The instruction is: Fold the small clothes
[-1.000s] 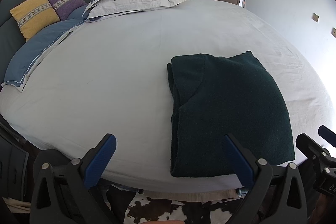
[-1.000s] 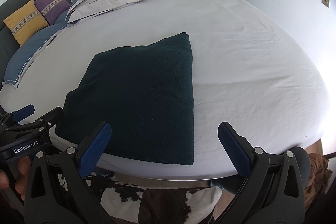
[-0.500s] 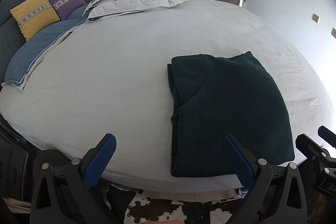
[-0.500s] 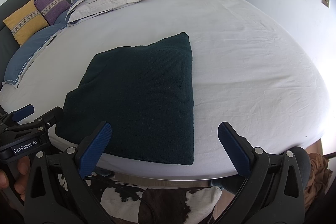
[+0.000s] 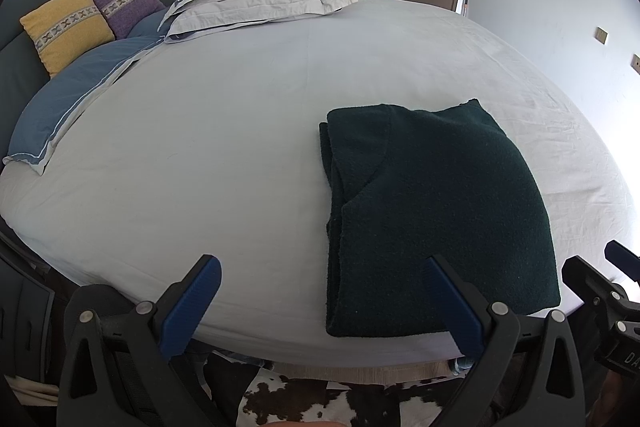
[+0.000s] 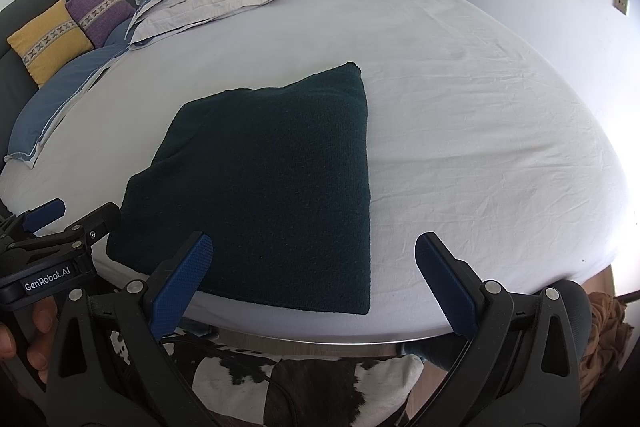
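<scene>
on the near edge of the pale grey bedsheet lay the folded dark green knit garment.
left gripper and right gripper hung released, jaws wide, grasping nothing.

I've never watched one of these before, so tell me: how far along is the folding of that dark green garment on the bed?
It looks close to done. The dark green garment lies in a flat, layered rectangle near the bed edge. Nothing is in hand: the left gripper and right gripper are both open, hovering short of the cloth. What may remain is one more fold or a tidy of the uneven left-side layers, though I can't say that's intended.
</scene>
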